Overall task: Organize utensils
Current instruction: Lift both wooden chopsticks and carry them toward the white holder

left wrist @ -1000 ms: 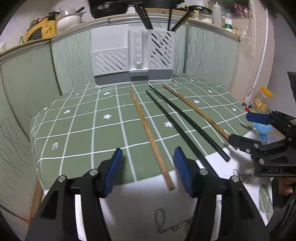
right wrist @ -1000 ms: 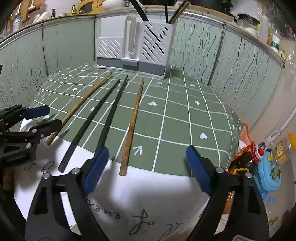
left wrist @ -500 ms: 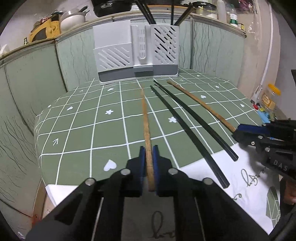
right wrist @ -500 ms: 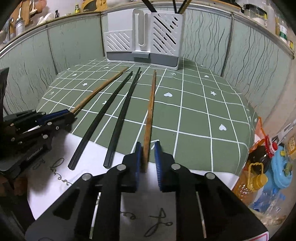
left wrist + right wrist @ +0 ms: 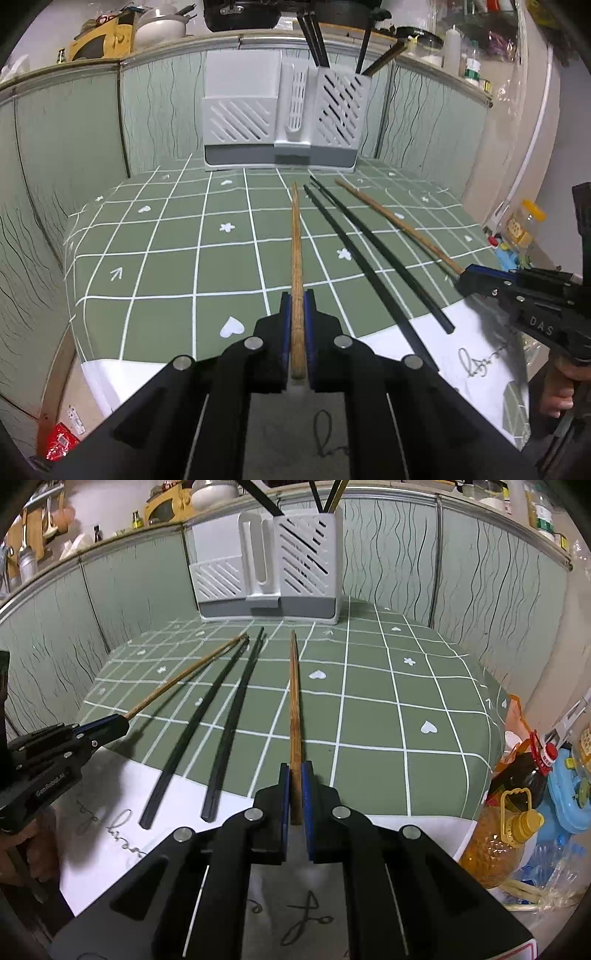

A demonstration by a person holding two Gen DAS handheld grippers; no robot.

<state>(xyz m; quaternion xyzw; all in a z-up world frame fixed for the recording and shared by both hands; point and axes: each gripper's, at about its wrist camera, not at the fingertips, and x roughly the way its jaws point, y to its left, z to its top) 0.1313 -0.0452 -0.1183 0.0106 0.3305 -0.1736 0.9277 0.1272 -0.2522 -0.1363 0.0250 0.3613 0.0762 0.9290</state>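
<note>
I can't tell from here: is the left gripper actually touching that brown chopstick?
Touching. The left wrist view shows the left gripper closed, its blue pads pressed on both sides of the brown chopstick.

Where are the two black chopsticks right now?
The black chopsticks lie side by side on the green cloth, between the two wooden ones held by the left gripper and right gripper.

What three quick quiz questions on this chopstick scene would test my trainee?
1. True or false: each gripper is shut on a wooden chopstick.
2. How many black chopsticks lie on the tablecloth?
3. Which compartment of the utensil holder already holds chopsticks, seen from the left wrist: left or right?

Key: 1 true: left gripper, left wooden chopstick; right gripper, right wooden chopstick. 2 two. 3 right.
</note>
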